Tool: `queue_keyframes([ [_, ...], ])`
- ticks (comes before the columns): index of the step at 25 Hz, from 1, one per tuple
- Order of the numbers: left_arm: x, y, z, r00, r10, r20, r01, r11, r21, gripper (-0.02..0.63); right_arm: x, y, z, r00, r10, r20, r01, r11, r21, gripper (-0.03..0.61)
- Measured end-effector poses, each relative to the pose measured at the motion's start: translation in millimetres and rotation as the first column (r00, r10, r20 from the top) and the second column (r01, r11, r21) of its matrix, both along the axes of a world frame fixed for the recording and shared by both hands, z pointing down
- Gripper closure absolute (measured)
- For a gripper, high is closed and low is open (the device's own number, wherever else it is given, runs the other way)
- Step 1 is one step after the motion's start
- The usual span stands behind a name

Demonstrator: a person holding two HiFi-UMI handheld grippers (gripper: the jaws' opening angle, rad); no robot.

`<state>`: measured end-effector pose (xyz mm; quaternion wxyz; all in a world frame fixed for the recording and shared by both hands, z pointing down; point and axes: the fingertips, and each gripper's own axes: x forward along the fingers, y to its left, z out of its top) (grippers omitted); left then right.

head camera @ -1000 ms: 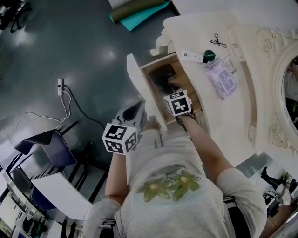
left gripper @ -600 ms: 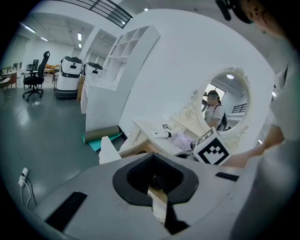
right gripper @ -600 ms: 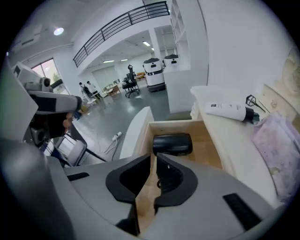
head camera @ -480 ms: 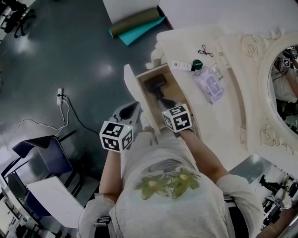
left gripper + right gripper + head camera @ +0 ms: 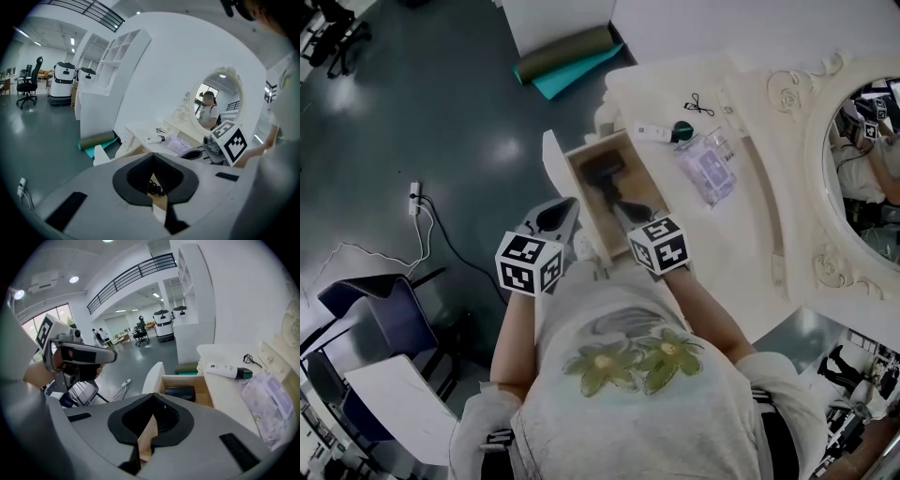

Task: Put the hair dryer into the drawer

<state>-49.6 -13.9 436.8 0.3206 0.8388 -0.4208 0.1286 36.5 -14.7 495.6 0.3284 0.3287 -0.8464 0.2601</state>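
Note:
The black hair dryer (image 5: 607,176) lies inside the open wooden drawer (image 5: 551,161) of the white dressing table; the right gripper view shows the hair dryer (image 5: 180,392) in the drawer (image 5: 204,391) too. My right gripper (image 5: 625,212) hangs above the drawer's near end, jaws shut (image 5: 143,442) with nothing between them. My left gripper (image 5: 557,218) hovers just outside the drawer's white front, to the left. Its jaws (image 5: 157,205) meet and hold nothing. Neither gripper touches the dryer.
On the table top lie a white tube with a green cap (image 5: 660,131), a small black clip (image 5: 698,101) and a clear pouch (image 5: 705,167). An oval mirror (image 5: 862,141) stands at the right. A rolled teal mat (image 5: 567,56), a cable (image 5: 422,211) and a chair (image 5: 375,300) are on the floor.
Both grippers have lifted and drawn back toward the person. The right one has come up off the hair dryer, which now lies uncovered in the drawer.

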Motion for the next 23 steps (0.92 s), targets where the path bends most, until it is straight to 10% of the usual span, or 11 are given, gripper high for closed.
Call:
queue_keyframes([
  [23, 17, 11, -15, 0.999, 0.044, 0.006, -0.044, 0.999, 0.018, 0.603, 17, 11, -24, 1.000, 0.028, -0.003, -0.028, 0.998, 0.061, 0.557],
])
